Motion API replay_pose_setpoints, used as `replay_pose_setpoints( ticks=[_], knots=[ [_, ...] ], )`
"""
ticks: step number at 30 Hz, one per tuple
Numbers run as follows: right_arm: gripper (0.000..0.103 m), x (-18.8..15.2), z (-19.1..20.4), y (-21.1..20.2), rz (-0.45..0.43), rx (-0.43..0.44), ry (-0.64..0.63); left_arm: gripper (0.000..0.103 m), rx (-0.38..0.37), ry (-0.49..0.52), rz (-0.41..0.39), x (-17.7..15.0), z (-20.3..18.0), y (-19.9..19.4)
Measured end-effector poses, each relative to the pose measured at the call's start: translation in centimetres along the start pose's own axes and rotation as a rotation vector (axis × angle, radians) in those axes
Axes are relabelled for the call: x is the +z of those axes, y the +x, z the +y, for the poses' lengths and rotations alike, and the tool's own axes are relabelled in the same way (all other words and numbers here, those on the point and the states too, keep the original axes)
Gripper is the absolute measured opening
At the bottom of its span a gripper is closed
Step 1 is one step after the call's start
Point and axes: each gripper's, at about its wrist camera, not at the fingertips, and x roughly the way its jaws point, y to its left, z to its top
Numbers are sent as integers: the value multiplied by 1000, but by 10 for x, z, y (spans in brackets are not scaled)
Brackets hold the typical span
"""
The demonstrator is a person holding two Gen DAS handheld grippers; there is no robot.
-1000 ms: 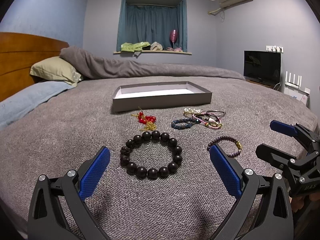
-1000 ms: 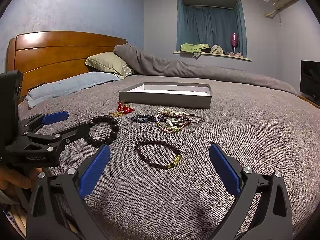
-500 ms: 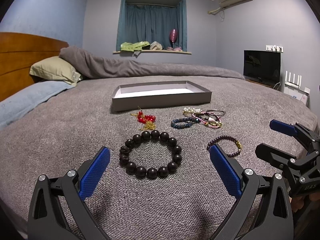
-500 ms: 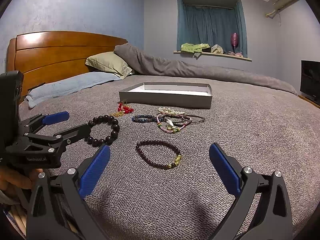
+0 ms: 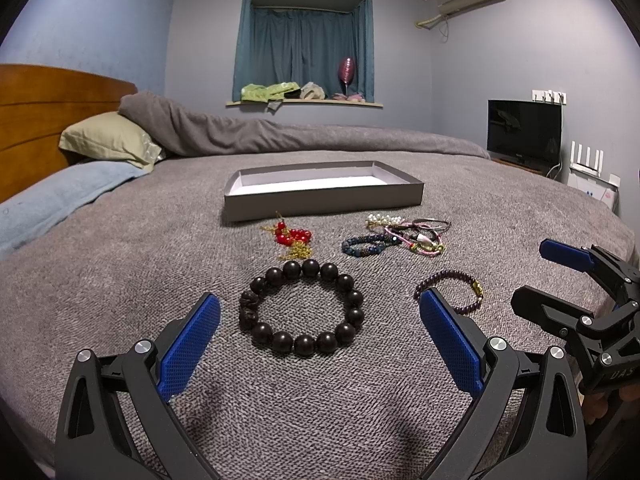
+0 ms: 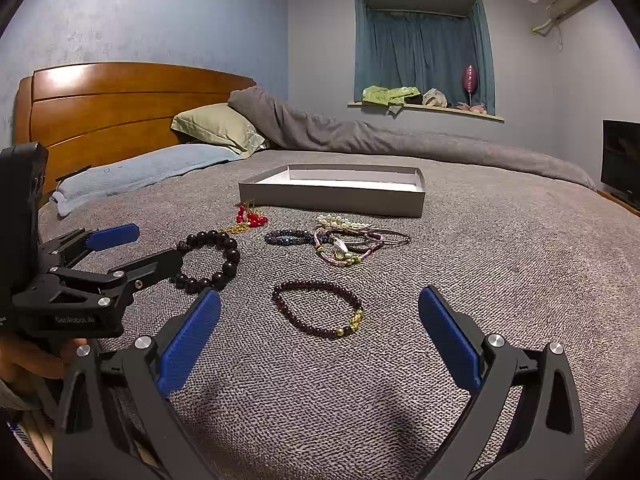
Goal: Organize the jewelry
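A large black bead bracelet [image 5: 301,309] lies on the grey bedspread just ahead of my open, empty left gripper [image 5: 319,328]; it also shows in the right wrist view [image 6: 211,258]. A thin dark red bracelet with gold beads [image 6: 319,309] lies just ahead of my open, empty right gripper [image 6: 319,328], and shows in the left wrist view [image 5: 452,290]. Further back lie red bead jewelry [image 5: 291,236], a blue bead bracelet [image 5: 365,245] and a tangle of thin bracelets [image 5: 416,232]. An empty grey box [image 5: 322,189] sits behind them.
Pillows [image 5: 105,141] and a wooden headboard [image 6: 120,100] are at the left. A rolled grey duvet [image 5: 280,136] lies across the back of the bed. A TV [image 5: 524,130] stands at the right beyond the bed edge.
Both grippers have crept slightly forward toward the bracelets. Nothing was grasped or moved.
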Motion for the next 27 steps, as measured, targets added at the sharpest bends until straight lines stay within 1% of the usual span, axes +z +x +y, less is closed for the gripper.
replay_pose_setpoints(
  ticks=[14, 22, 27],
  knots=[
    [98, -1, 1, 1, 2, 0, 6, 99, -1, 0, 1, -1, 2, 0],
    [98, -2, 2, 3, 7, 1, 6, 99, -8, -23, 3, 1, 8, 0],
    [98, -2, 2, 4, 11, 4, 8, 99, -5, -4, -4, 2, 5, -2]
  ],
)
